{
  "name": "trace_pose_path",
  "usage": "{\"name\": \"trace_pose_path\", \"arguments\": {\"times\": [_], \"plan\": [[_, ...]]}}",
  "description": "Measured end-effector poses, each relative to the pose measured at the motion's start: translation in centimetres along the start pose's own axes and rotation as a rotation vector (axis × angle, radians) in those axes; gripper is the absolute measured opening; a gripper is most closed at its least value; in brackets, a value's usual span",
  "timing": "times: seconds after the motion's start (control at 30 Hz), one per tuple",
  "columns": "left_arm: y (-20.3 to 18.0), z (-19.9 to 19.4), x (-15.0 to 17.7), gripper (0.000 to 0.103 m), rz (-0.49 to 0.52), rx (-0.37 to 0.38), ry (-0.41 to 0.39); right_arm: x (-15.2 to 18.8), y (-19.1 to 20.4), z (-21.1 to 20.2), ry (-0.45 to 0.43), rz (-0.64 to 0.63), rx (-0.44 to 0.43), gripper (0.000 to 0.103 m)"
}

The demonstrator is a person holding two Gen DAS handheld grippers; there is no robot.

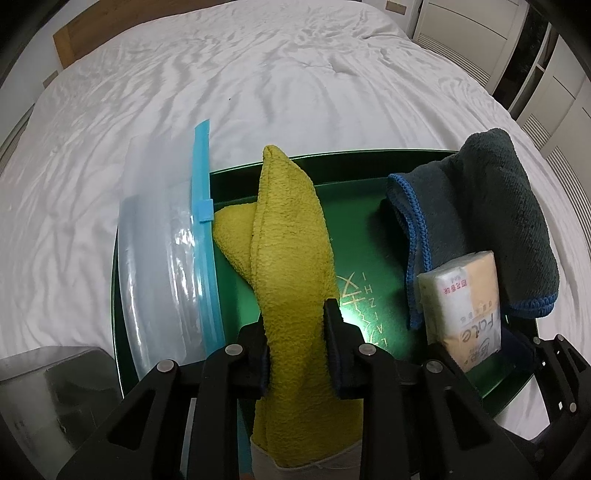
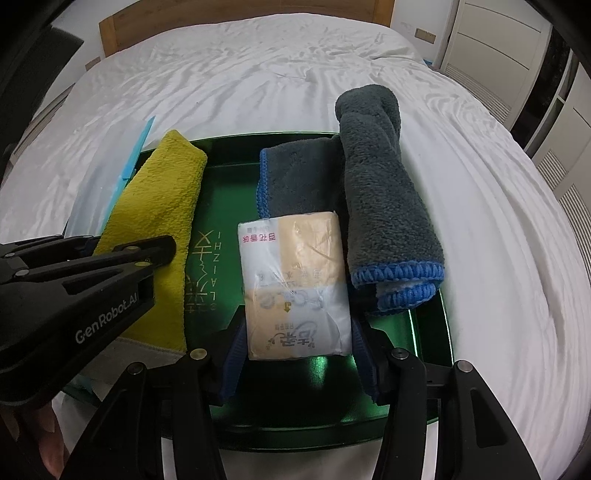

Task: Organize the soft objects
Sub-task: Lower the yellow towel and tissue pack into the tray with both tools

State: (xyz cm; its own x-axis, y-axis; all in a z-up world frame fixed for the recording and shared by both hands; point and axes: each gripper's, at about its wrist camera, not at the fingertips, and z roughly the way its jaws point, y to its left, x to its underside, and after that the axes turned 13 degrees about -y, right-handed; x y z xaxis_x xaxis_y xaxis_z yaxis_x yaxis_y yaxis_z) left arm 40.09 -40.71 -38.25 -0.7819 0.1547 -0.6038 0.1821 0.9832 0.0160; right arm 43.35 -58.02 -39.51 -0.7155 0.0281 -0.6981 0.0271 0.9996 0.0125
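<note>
A green tray point(image 1: 362, 206) point(image 2: 229, 184) lies on a white bed. My left gripper point(image 1: 295, 354) is shut on a folded yellow towel point(image 1: 291, 251), which also shows in the right wrist view point(image 2: 162, 199), held over the tray's left part. My right gripper point(image 2: 295, 354) is shut on a tissue pack point(image 2: 295, 280), also seen in the left wrist view point(image 1: 461, 306), over the tray's middle. A grey towel with blue edging point(image 1: 491, 221) point(image 2: 380, 206) lies on the tray's right side. A clear zip bag with a blue slider point(image 1: 166, 266) point(image 2: 96, 199) lies over the tray's left edge.
The white wrinkled bed sheet point(image 1: 258, 81) point(image 2: 258, 74) spreads all around the tray. A wooden headboard point(image 2: 236, 14) stands at the far end. White cabinet doors point(image 2: 495, 44) stand at the right. A grey object point(image 1: 48, 387) sits at the lower left.
</note>
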Motion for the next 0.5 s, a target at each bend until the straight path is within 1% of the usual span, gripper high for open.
{"name": "trace_pose_path", "arguments": {"times": [0.5], "plan": [[-0.03,-0.12,0.13,0.023,-0.002,-0.008,-0.003,0.04,-0.49,0.10,0.004,0.006,0.016,0.052]]}}
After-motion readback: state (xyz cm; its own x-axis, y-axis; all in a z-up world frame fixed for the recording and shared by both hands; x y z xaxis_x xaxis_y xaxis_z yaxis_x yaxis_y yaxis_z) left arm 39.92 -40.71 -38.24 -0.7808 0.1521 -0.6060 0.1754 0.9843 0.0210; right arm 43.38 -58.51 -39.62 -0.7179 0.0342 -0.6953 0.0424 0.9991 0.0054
